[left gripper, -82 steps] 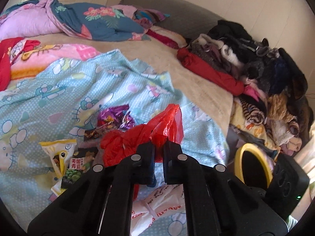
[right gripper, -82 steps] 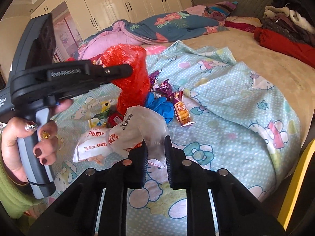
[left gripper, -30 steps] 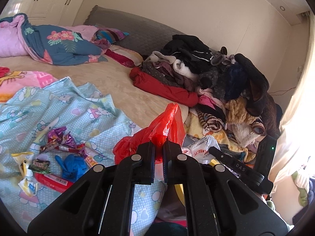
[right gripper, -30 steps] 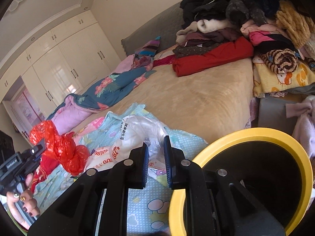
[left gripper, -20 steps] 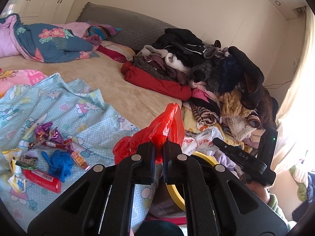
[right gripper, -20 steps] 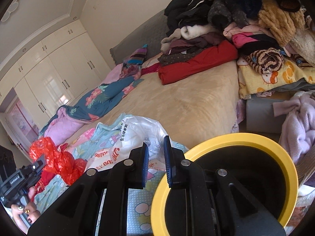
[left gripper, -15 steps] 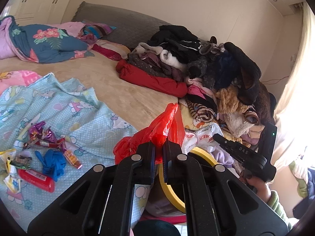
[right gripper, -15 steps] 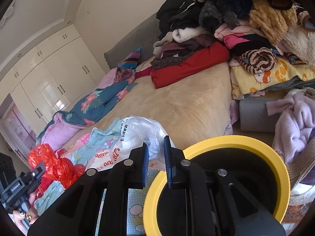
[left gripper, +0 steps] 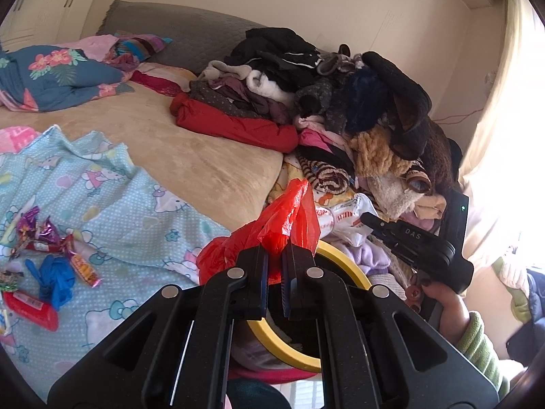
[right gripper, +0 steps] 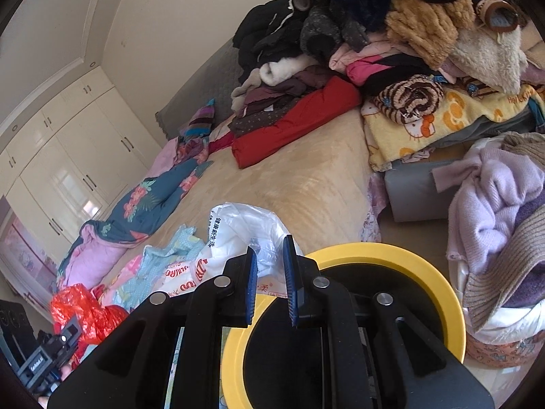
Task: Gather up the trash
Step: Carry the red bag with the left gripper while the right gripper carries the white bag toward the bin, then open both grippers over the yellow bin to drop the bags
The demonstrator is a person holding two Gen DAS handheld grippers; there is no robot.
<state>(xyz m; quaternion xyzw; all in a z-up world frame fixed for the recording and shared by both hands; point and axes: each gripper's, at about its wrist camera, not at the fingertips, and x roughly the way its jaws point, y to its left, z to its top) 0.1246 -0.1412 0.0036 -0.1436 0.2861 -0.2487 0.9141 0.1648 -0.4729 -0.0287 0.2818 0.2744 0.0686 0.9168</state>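
Trash: white bag (right gripper: 245,238) now hangs loose at yellow bin (right gripper: 374,255) rim; right gripper (right gripper: 269,283) fingers have spread, so release looks begun. Left gripper (left gripper: 274,276) fingers pinch red bag (left gripper: 272,228) beside bin. Wrappers (left gripper: 44,262) remain on bed.

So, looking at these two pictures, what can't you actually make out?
- Yellow-rimmed bin: its inside is too dark to see in the right wrist view.
- Right hand-held gripper: the fingers look parted, but whether they pinch the white plastic bag is unclear.
- Snack wrappers: print too small in the left wrist view.
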